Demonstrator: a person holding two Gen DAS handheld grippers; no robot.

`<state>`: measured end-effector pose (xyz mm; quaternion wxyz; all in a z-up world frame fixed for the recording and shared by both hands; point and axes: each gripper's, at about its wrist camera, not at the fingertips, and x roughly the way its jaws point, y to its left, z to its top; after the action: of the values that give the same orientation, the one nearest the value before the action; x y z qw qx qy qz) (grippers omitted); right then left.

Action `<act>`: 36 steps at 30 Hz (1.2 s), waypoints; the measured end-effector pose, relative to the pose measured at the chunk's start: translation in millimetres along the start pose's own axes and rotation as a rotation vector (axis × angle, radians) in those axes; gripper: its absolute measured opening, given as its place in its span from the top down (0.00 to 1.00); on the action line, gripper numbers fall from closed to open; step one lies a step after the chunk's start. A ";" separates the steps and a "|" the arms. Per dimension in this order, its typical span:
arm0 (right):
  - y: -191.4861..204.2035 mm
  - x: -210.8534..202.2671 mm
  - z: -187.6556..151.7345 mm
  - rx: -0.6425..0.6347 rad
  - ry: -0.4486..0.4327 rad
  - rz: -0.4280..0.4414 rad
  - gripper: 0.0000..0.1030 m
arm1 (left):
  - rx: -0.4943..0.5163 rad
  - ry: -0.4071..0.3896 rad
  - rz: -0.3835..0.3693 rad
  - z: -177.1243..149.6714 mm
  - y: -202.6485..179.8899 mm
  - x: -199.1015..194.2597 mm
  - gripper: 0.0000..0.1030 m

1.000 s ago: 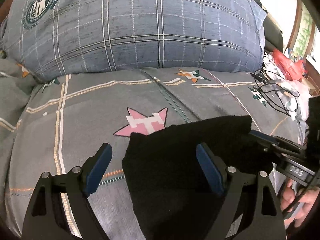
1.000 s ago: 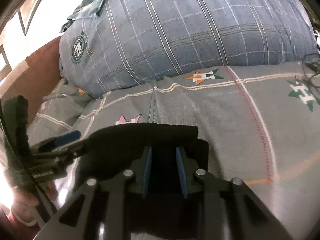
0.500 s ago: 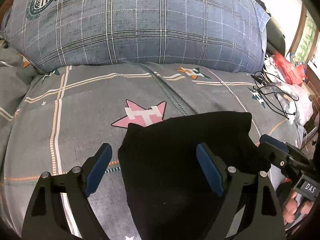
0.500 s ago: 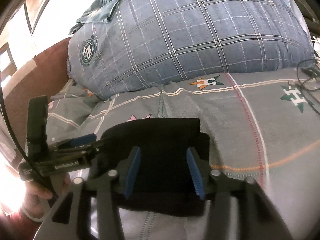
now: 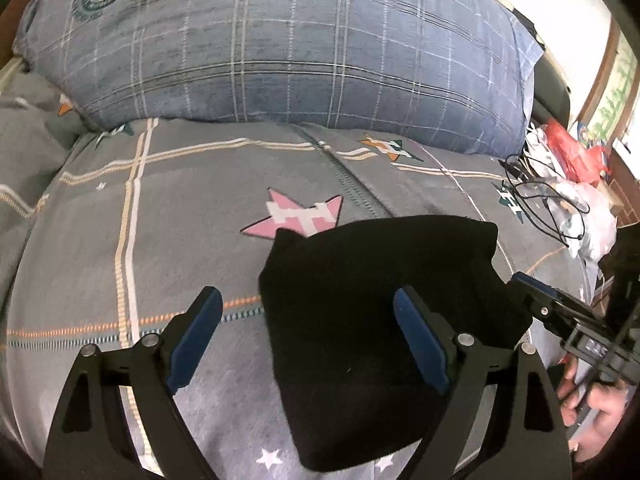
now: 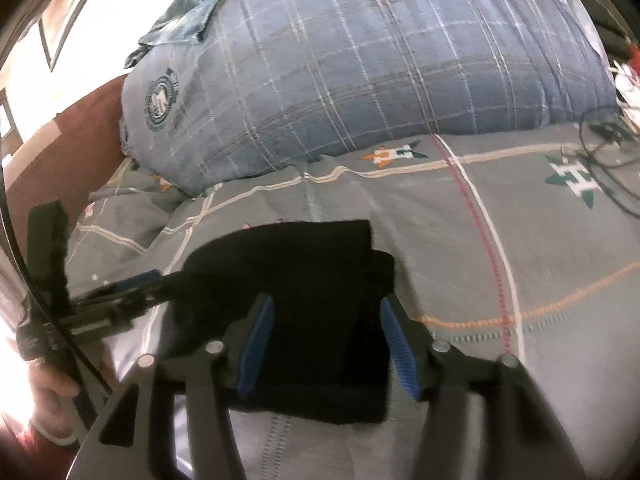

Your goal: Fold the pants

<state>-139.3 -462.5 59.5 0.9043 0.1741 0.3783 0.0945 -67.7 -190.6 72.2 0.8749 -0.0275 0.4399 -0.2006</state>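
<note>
Folded black pants (image 5: 372, 312) lie on a grey bed (image 5: 160, 208), near a blue plaid pillow (image 5: 280, 52). Left tongs (image 5: 308, 340) stand wide apart over the pants' left edge. Right tongs (image 6: 326, 344), just been opening, straddle the pants without clamping them.

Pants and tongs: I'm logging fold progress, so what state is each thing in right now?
black pants: folded into a compact stack, lying flat on the bed cover, not gripped.
left tongs: open wide, pads off the cloth.
right tongs: open over the pants, jaws have just been opening.
pillow: lying at the head of the bed.
</note>
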 end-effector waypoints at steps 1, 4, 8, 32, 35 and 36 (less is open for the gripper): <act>-3.1 1.6 -0.2 0.008 0.004 -0.004 0.45 | -0.005 0.004 0.001 -1.3 1.7 0.1 0.14; -7.0 5.6 -1.3 0.023 0.015 0.005 0.45 | -0.008 0.012 0.010 -4.4 4.4 1.8 0.14; -6.8 9.5 -3.2 0.023 0.025 0.014 0.43 | -0.023 0.018 0.004 -5.9 5.9 4.1 0.14; -13.0 22.7 -5.6 0.045 0.047 0.030 0.32 | -0.045 0.035 -0.040 -15.2 -0.5 20.2 0.06; -14.2 24.8 -4.9 0.044 0.049 0.038 0.31 | -0.076 0.040 -0.053 -16.5 2.8 23.9 0.03; -15.2 26.2 -4.8 0.049 0.049 0.044 0.30 | -0.084 0.044 -0.061 -16.9 2.9 26.0 0.02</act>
<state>-123.9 -467.5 33.4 0.8878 0.2020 0.3987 0.1093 -66.1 -195.5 41.5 0.8565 -0.0730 0.4662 -0.2089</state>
